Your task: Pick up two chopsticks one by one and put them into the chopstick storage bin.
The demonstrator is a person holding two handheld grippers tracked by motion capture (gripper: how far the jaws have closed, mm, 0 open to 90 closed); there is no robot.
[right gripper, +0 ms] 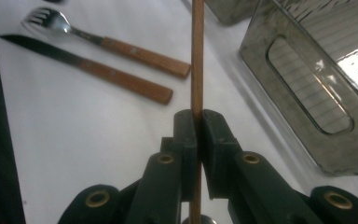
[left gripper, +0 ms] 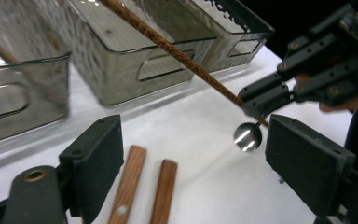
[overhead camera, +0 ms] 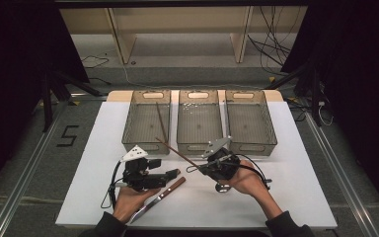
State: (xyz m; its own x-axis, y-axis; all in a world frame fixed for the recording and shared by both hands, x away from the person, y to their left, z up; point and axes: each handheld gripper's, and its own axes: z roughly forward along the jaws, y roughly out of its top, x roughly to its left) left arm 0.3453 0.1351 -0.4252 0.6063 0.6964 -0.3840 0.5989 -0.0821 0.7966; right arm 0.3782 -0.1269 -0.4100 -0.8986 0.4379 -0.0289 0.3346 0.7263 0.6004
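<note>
My right gripper (overhead camera: 198,168) is shut on the thin brown wooden handle of a long spoon (overhead camera: 175,152), held off the table. The handle slants up toward the left bin, and the metal bowl (left gripper: 248,136) hangs below the jaws. In the right gripper view the handle (right gripper: 196,56) runs straight up between the pressed jaws (right gripper: 198,119). My left gripper (overhead camera: 170,176) stands open just above the table. Under it lie the wooden handles of a knife (left gripper: 127,182) and a fork (left gripper: 164,189). The knife's handle (overhead camera: 173,186) sticks out toward the right of that gripper.
Three clear grey bins stand in a row at the back of the white table: left (overhead camera: 128,133), middle (overhead camera: 200,144), right (overhead camera: 271,133). A brown stick (overhead camera: 162,121) leans in the left bin. The fork (right gripper: 51,21) and knife (right gripper: 88,65) lie side by side.
</note>
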